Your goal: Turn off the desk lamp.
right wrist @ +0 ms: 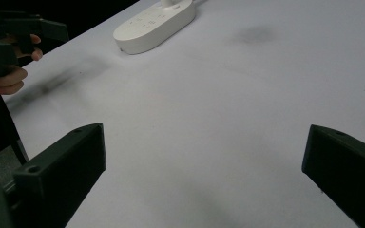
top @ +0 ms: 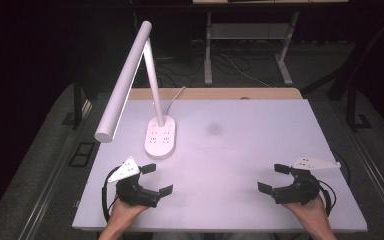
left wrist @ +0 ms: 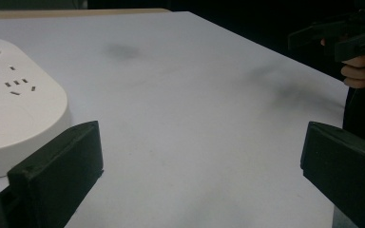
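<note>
Hovering wide-jawed at the near edge, with the white plastic desk lamp (top: 145, 90) closest to the left gripper (top: 156, 179).

Both pairs of jaws stand spread and empty over the pale grey table (top: 240, 150). The lamp's oval base with its socket holes (left wrist: 14, 114) sits just ahead and to the outer side of the left gripper's fingers (left wrist: 62, 166), its long axis running away from them. The right gripper (top: 274, 178) is well apart from it, the base (right wrist: 154, 23) far ahead across bare tabletop.
</note>
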